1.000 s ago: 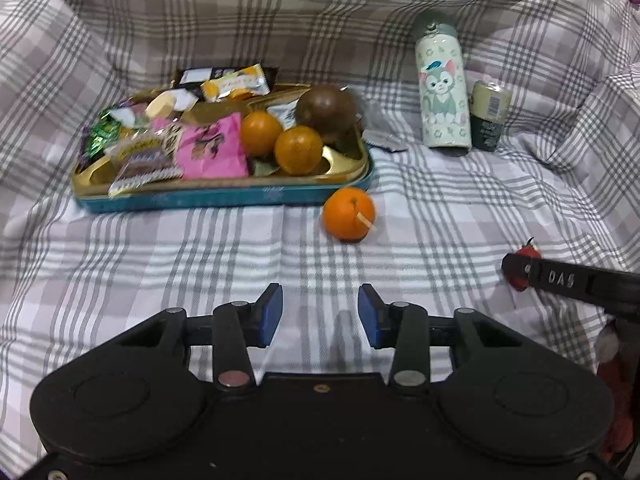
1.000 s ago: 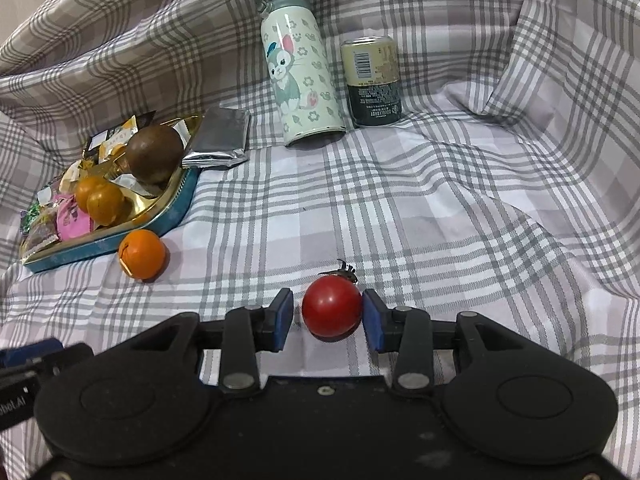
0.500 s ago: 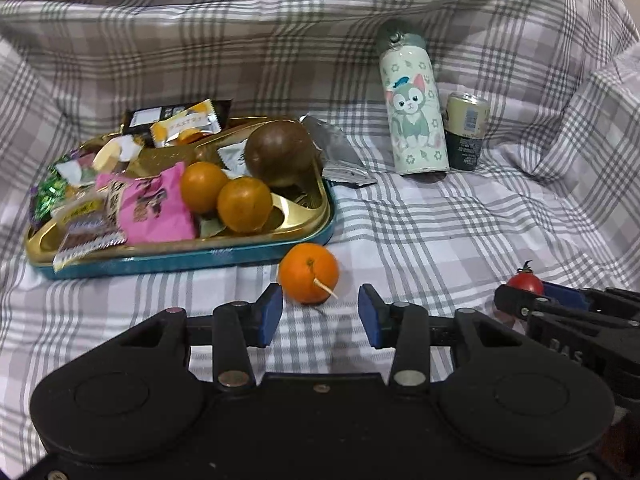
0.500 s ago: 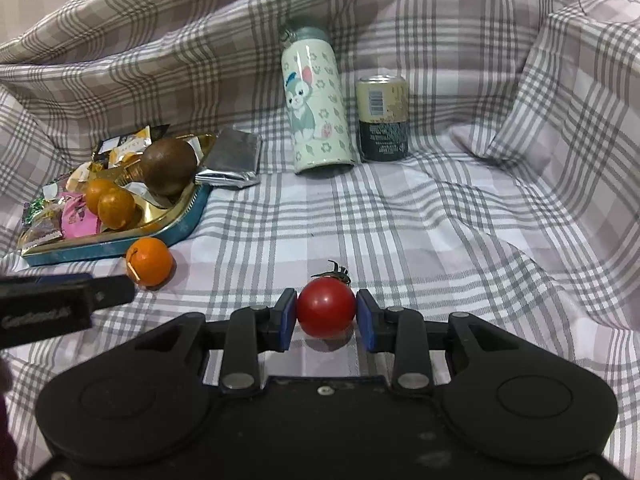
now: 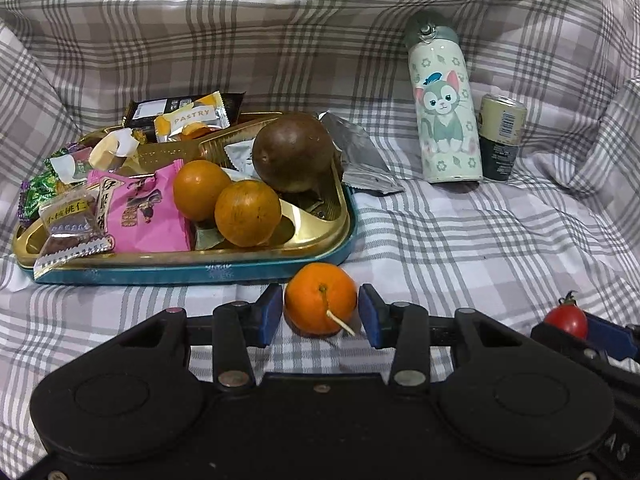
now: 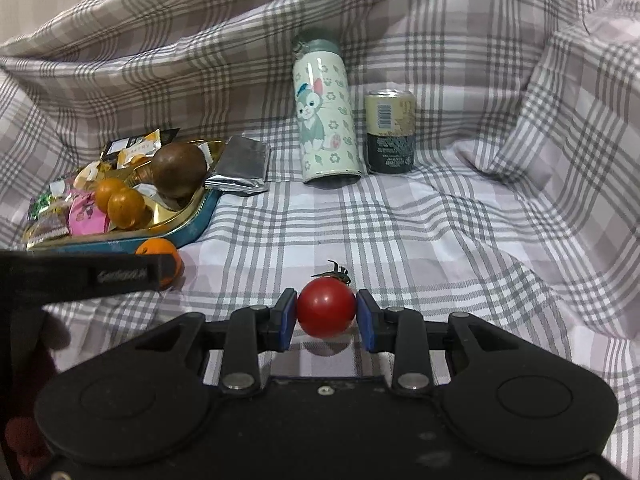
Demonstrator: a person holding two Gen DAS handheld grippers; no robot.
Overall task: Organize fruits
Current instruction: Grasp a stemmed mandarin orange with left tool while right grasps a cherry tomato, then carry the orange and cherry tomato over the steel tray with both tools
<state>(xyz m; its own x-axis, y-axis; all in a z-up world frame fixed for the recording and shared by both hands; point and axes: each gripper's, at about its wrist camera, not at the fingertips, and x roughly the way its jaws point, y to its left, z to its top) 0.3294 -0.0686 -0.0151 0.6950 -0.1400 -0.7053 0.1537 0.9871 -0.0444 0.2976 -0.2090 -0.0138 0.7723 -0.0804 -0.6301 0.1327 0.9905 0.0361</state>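
A loose orange (image 5: pixel 321 298) with a small stem lies on the plaid cloth just in front of the tray (image 5: pixel 192 272). My left gripper (image 5: pixel 320 314) is open, its blue pads on either side of the orange with small gaps. My right gripper (image 6: pixel 326 314) is shut on a red cherry tomato (image 6: pixel 326 307), held just above the cloth; the tomato also shows in the left wrist view (image 5: pixel 567 320). Two oranges (image 5: pixel 247 213) and a brown round fruit (image 5: pixel 293 152) lie in the tray. In the right wrist view the left gripper's finger partly hides the loose orange (image 6: pixel 160 249).
The gold and teal tray holds several snack packets (image 5: pixel 140 212). A silver foil packet (image 5: pixel 360 156) lies by its right end. A cat-print bottle (image 5: pixel 444 108) and a can (image 5: pixel 500 136) stand at the back. Plaid cloth (image 5: pixel 480 240) rises in folds on all sides.
My left gripper has moved forward until the loose orange sits between its open pads. My right gripper has closed on the tomato and holds it.
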